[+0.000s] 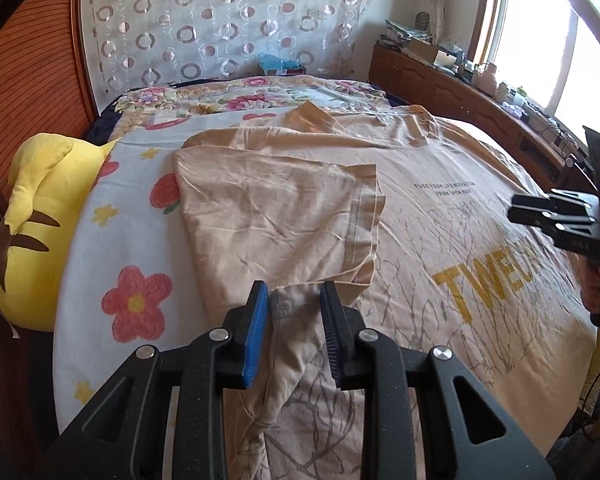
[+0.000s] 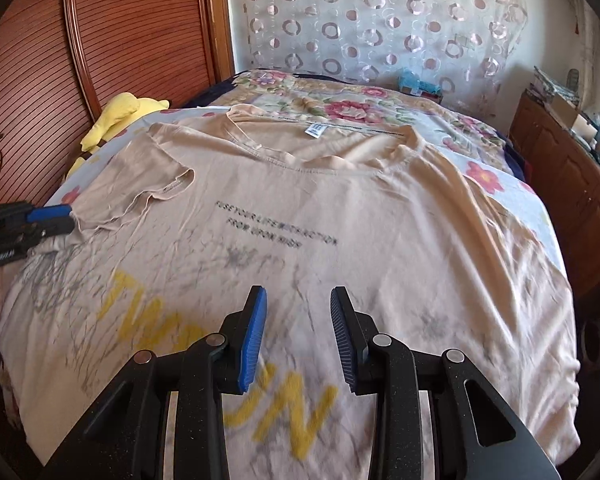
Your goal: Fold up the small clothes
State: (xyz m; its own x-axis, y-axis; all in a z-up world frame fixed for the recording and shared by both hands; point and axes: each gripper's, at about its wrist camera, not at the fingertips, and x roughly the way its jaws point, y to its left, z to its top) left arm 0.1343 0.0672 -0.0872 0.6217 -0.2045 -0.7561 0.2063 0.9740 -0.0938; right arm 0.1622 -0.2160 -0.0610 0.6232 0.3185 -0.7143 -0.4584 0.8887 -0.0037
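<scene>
Left tool (image 1: 294,300) | T-shirt (image 1: 440,216) fold between pads, seemingly ungripped

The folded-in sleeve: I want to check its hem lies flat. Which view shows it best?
The left wrist view: the sleeve fills the centre, hem and stitching sharp. The right wrist view shows it small, at the left edge.

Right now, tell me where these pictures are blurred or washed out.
Left wrist view: sharp overall, but the bright window is blown out white. Right wrist view: motion blur smears the yellow printed lettering on the beige cotton T-shirt; both views bend straight edges, fisheye-style.
</scene>
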